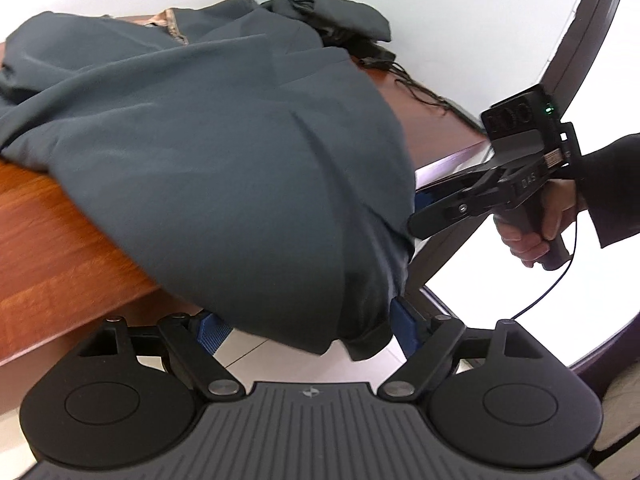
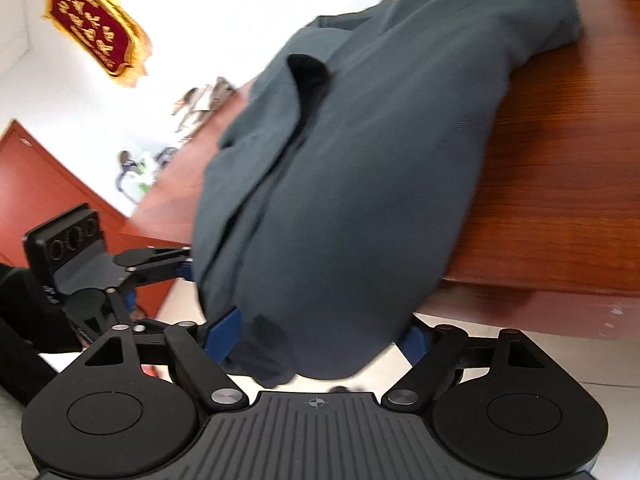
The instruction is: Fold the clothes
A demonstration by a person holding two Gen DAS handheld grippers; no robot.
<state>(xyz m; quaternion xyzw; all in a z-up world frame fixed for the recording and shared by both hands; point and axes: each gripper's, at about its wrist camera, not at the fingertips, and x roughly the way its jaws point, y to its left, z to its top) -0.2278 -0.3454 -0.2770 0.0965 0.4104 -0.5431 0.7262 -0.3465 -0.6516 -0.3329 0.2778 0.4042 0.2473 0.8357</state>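
Two tongs on one garment: left tongs and right tongs, each set wide, with a hem of the dark cloth bunched between the blue fingers. Cannot tell if either pair actually pinches the fabric or just cups it; fingertips hidden under the fold, frames blurred. Cloth draped over the near edge of the desk, bulk lying on top, lower end hanging off toward the tongs. Long axis running away from both tongs, across the desk toward the far wall. Right tongs visible in left view at the cloth's right edge, left tongs in right view at its left edge; both about equally near, at opposite corners of the hanging end. Second dark pile at far desk corner, apart. Next move likely: lift the hanging end up and forward along that long axis, over the part on the desk.
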